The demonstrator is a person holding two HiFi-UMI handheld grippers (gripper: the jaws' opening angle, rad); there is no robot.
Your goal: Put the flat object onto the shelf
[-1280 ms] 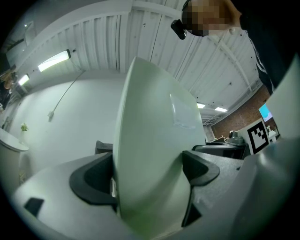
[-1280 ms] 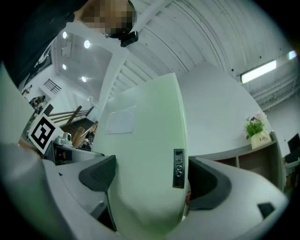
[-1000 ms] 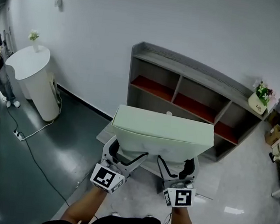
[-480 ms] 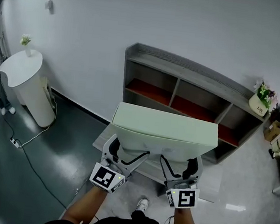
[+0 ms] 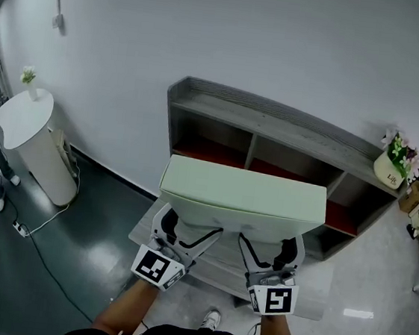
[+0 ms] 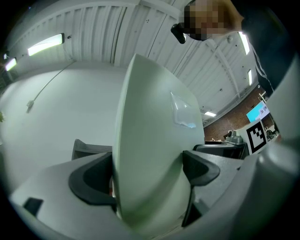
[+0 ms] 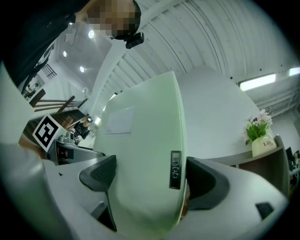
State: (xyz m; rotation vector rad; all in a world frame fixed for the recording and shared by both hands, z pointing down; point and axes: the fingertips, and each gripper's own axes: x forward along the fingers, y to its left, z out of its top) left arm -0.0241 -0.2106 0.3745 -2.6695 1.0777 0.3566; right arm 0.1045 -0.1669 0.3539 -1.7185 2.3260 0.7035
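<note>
**Flat box held in both grippers before the shelf**

A pale green flat box [image 5: 245,198], smooth, matte and rectangular, is held on edge above the floor, in front of the grey shelf unit [image 5: 275,122] and not on it. The shelf unit is long and low, with a ribbed grey top, upright dividers and red compartment floors. A white pot of flowers [image 5: 392,163] is seen at its right end.

Only the head view shows the whole shelf unit, the glossy dark floor and a white round pedestal [image 5: 33,143] at the left. A small dark rectangular label [image 7: 175,170] on the box's narrow edge is shown only in the right gripper view, and a clear strip of tape [image 6: 183,115] on its broad face only in the left gripper view.

The jaws of the left gripper [image 5: 187,232] are spread to the box's thickness and pressed against both broad faces near its lower edge. The box is pinched in the same way by the right gripper [image 5: 268,246], well along toward its right end.
</note>
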